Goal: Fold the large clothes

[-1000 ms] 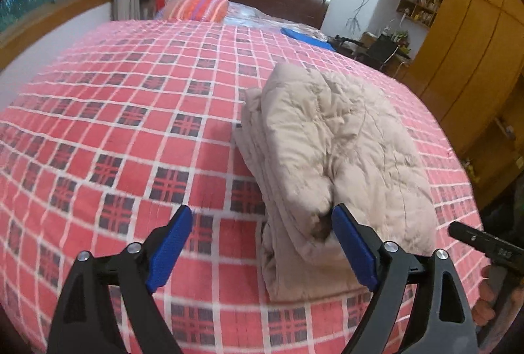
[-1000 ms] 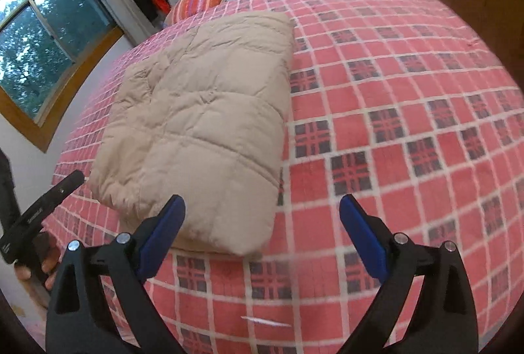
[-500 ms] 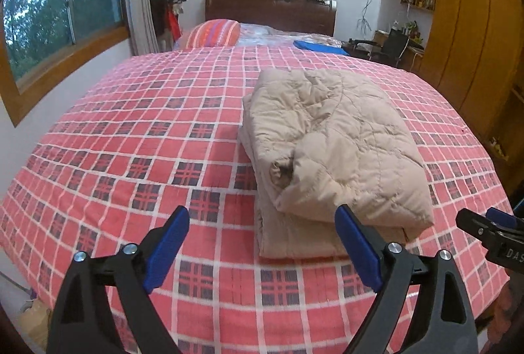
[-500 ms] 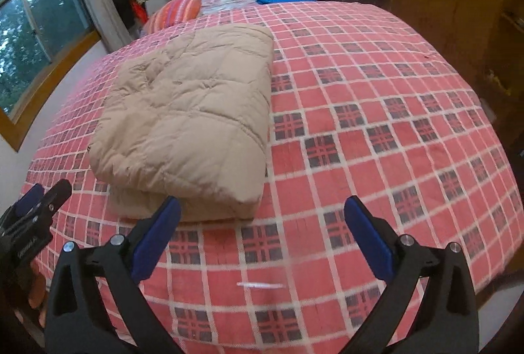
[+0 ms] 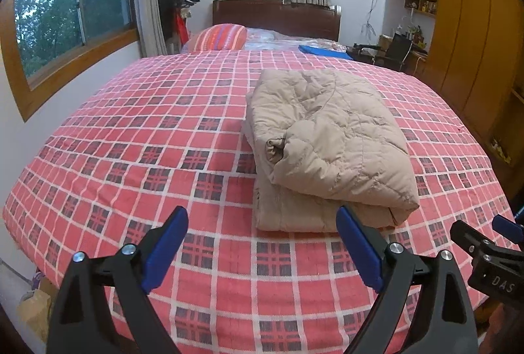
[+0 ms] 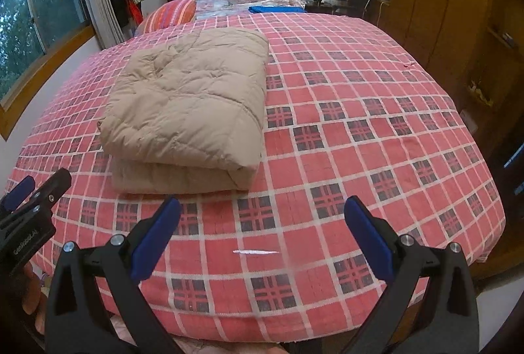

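Both my left tongs (image 5: pixel 262 247) and right tongs (image 6: pixel 262 234) hang wide open, empty, near the folded beige quilted coat (image 5: pixel 327 141) on the bed (image 5: pixel 147 141).

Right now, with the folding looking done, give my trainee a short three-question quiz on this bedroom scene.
1. True or false: the left hand-held gripper is clamped on the beige jacket.
2. Multiple choice: the jacket lies on (A) the floor, (B) the checked bedspread, (C) a chair.
3. Fill in: the striped pillow lies at the bed's ____ end, near the headboard.

Key:
1. False. Both the left and the right hand-held gripper are open, short of the jacket.
2. B.
3. Far.
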A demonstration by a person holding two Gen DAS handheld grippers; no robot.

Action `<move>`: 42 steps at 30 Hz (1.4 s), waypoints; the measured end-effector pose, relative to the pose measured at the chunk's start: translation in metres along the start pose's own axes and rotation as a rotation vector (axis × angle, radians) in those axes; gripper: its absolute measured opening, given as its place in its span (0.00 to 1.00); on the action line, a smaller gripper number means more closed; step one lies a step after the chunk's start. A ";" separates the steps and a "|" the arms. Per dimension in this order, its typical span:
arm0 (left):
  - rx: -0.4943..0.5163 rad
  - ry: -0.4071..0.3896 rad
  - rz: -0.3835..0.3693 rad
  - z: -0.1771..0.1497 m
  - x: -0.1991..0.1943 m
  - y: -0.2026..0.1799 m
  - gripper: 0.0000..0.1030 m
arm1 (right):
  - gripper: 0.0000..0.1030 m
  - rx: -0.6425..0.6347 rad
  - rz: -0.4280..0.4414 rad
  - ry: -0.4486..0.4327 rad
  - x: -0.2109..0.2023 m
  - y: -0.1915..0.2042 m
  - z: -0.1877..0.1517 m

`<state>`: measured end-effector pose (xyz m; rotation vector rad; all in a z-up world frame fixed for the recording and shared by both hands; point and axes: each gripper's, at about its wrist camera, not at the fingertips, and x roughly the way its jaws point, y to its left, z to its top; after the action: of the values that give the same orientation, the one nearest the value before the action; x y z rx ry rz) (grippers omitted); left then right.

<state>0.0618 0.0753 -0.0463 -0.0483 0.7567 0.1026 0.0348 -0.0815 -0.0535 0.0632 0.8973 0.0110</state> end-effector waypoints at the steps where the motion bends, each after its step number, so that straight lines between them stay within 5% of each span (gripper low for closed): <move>1: -0.003 -0.002 0.001 -0.001 -0.002 0.000 0.89 | 0.97 0.000 -0.001 -0.003 -0.002 0.000 -0.001; 42: 0.004 -0.023 0.026 -0.018 -0.022 0.004 0.90 | 0.97 -0.027 -0.002 -0.046 -0.024 0.007 -0.014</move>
<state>0.0327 0.0759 -0.0445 -0.0335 0.7352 0.1261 0.0091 -0.0748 -0.0430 0.0371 0.8510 0.0196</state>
